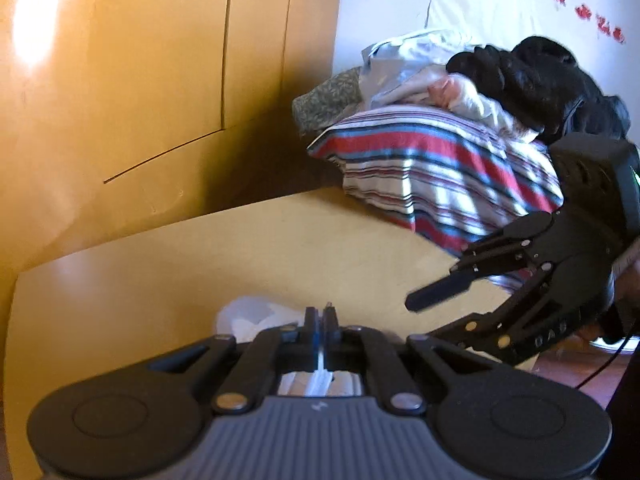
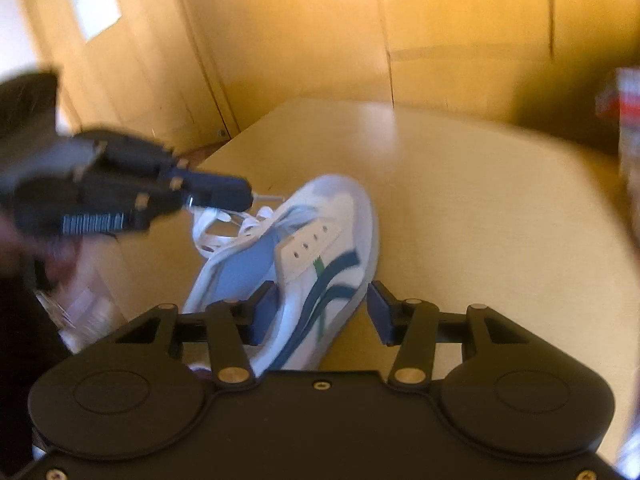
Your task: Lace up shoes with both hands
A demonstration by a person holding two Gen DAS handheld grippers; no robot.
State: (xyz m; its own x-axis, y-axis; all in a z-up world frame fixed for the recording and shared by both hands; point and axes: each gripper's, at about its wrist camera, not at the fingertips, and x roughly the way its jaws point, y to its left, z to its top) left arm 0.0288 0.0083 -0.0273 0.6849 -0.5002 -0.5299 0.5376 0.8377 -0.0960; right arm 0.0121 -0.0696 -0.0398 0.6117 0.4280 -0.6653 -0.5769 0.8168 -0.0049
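A white sneaker [image 2: 320, 240] with dark blue stripes and a blue lining lies on the yellow table [image 2: 460, 200], toe pointing away. Its white lace [image 2: 212, 236] hangs loose in loops over the left side. My left gripper [image 2: 242, 194], blurred, hovers at the shoe's left and is shut on a strand of that lace. In the left wrist view the left gripper [image 1: 320, 314] pinches the white lace [image 1: 319, 376] between its pads. My right gripper [image 2: 320, 304] stands open over the shoe's heel end, its side wall between the fingers but not pressed. From the left, the right gripper [image 1: 424, 320] holds nothing.
A bed with a striped blanket [image 1: 440, 168] and piled clothes, including a black garment [image 1: 540, 80], borders the table's far right. Wooden cupboard panels [image 1: 140, 80] stand behind the table. A clear plastic bag [image 2: 80, 308] lies by the table's left edge.
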